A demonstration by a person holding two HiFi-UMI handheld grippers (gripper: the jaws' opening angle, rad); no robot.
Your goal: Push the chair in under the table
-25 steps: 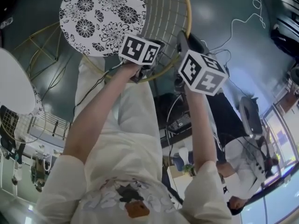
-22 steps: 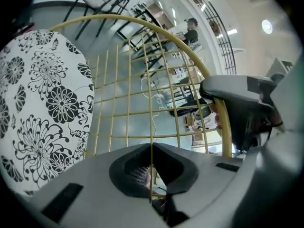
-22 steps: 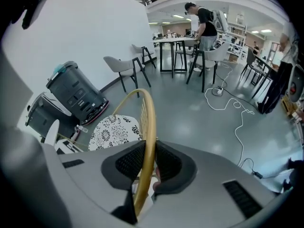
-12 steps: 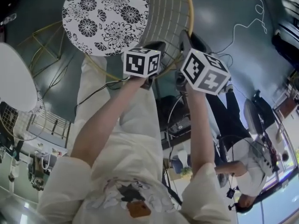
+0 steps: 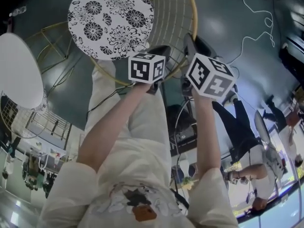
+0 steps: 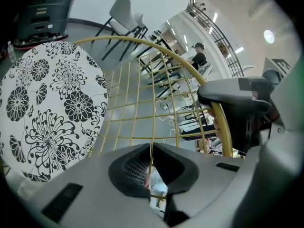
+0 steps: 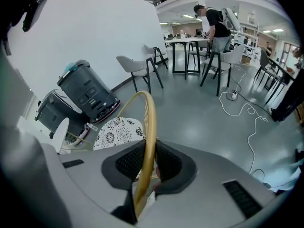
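On gold wire chair (image 5: 173, 18), floral seat (image 5: 111, 20): left hand-held gripper (image 6: 151, 163) pinching mesh (image 6: 142, 108), right hand-held gripper (image 7: 148, 167) rim (image 7: 150, 122).

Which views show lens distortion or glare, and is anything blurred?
Head view: pale glare on the floor, cushion pattern sharp. Left gripper view: strong fisheye, dark corners, the chair rim bows. Right gripper view: same fisheye, even light, nothing plainly blurred.

Gold wire chair (image 5: 114, 23) near white table (image 5: 16, 75)
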